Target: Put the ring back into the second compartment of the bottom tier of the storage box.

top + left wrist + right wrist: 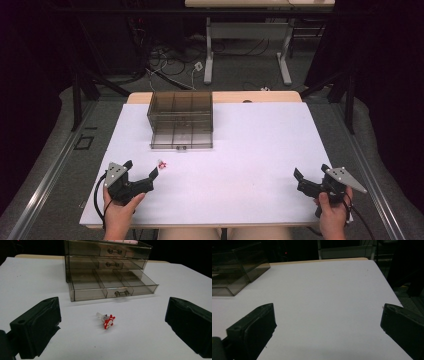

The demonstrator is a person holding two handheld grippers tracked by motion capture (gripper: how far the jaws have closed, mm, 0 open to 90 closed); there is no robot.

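Grippers, left [141,171] and right [311,176], rest level, jaws wide.

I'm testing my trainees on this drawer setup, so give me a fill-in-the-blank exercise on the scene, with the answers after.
1. The bottom drawer of the smoky clear drawer box is pulled ____.
2. The small red and white toy lies on the white table in front of the ____ gripper.
3. The right gripper has its jaws ____, with nothing between them.

Missing words: open; left; open
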